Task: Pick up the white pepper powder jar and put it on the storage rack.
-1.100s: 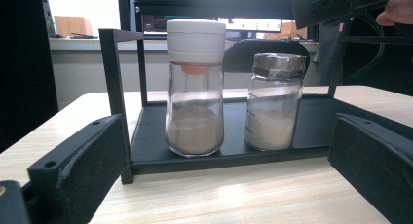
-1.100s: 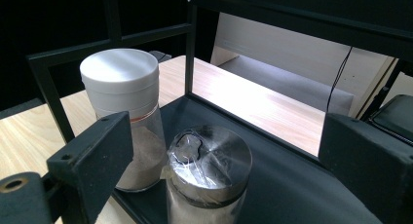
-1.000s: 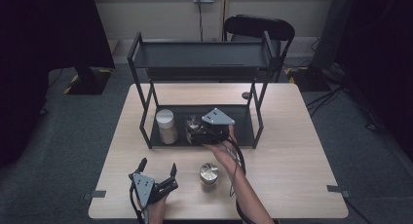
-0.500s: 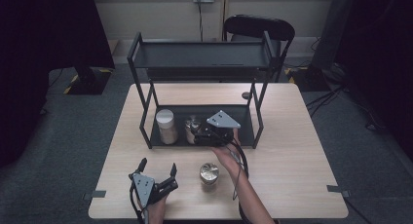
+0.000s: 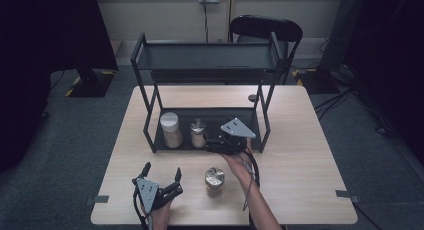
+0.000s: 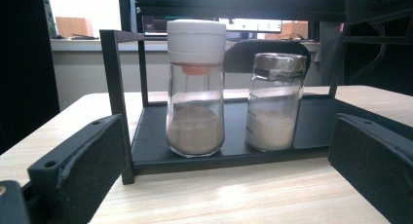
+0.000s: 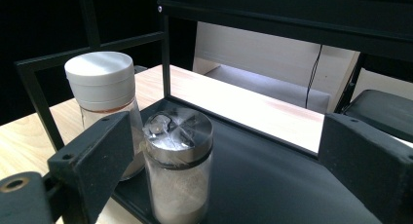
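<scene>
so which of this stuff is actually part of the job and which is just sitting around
In the job: right gripper, open; silver-lidded jar on the shelf's lower tray; white-lidded jar; jar on the table.
Lying about: chair; small dark disc.

Office or lab: carpet (image 5: 70, 140), monitor (image 6: 253, 25)

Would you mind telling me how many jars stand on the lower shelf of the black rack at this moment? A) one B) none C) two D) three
C: on the lower shelf of the black rack stand the white-lidded jar and the metal-lidded jar, side by side; a third jar stands on the table in front of the rack, not on the shelf.
</scene>
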`<action>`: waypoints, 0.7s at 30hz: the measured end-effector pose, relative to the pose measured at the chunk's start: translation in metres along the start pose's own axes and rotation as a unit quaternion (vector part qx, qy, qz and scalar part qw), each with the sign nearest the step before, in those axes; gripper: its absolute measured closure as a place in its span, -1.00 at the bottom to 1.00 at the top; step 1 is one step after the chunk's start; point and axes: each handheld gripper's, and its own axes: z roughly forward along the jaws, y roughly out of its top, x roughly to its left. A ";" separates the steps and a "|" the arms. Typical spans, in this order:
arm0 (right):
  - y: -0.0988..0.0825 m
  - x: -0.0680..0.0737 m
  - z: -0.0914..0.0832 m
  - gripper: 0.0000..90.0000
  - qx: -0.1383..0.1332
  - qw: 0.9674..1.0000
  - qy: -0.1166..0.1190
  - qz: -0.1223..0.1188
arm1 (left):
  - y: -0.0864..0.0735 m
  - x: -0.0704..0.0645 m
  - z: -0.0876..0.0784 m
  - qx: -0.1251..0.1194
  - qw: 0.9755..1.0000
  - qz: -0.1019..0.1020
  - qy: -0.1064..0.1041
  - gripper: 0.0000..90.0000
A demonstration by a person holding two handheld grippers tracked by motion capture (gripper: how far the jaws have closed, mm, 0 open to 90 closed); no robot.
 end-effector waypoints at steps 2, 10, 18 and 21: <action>-0.001 0.000 -0.003 -0.89 -0.001 1.000 -0.005 0.000 | 0.000 0.000 0.000 0.000 1.000 0.000 0.000 -1.00; -0.011 0.003 -0.011 -0.89 -0.008 1.000 -0.022 0.003 | 0.000 0.000 0.000 0.000 1.000 0.000 0.000 -1.00; -0.024 0.004 -0.021 -0.89 -0.014 0.999 -0.037 0.017 | 0.000 0.000 0.000 0.001 1.000 0.000 0.000 -1.00; -0.027 0.004 -0.025 -0.89 -0.016 0.999 -0.042 0.019 | 0.000 0.000 0.000 0.001 1.000 0.000 0.000 -1.00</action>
